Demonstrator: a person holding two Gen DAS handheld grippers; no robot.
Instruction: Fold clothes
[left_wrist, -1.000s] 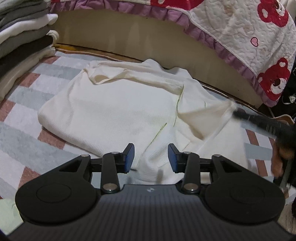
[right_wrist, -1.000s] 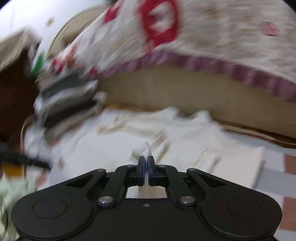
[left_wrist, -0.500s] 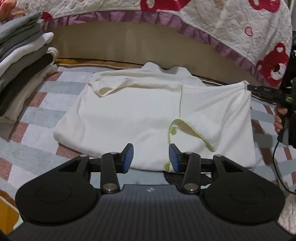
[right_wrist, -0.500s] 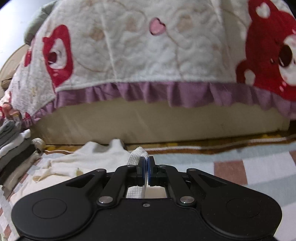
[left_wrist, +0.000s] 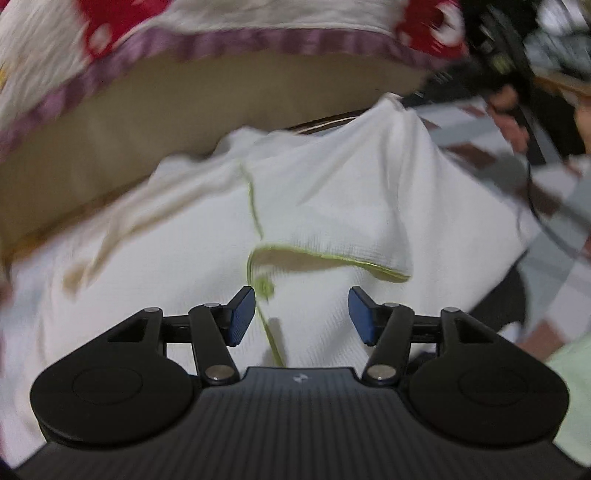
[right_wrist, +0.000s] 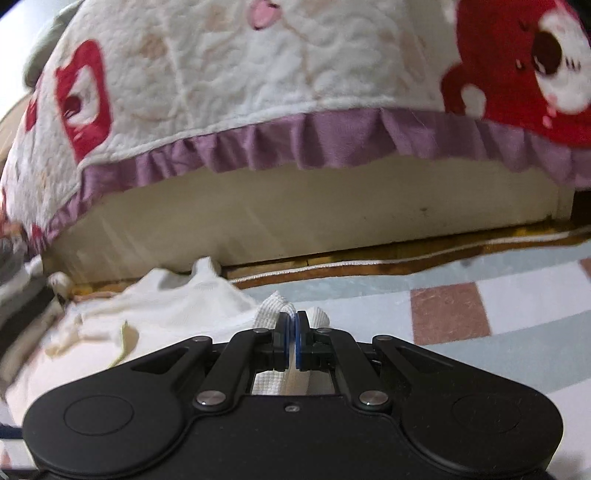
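Currently we pinch the garment (right_wrist: 177, 314) corner in the right gripper (right_wrist: 291, 325) at frame centre, while the empty left gripper (left_wrist: 301, 314), jaws opening, should next take the green-trimmed flap (left_wrist: 332, 260).

One cream garment (left_wrist: 332, 206) with green piping, spread on the rug just in front of the bed base. One quilted bedspread (right_wrist: 258, 74) with a purple frill, overhanging that bed base; three red bear prints countable on it from the right wrist view. One striped and checked rug (right_wrist: 480, 295). Two grippers: left gripper (left_wrist: 301, 314), right gripper (right_wrist: 292, 332). One hand (left_wrist: 506, 114), upper right of the garment.
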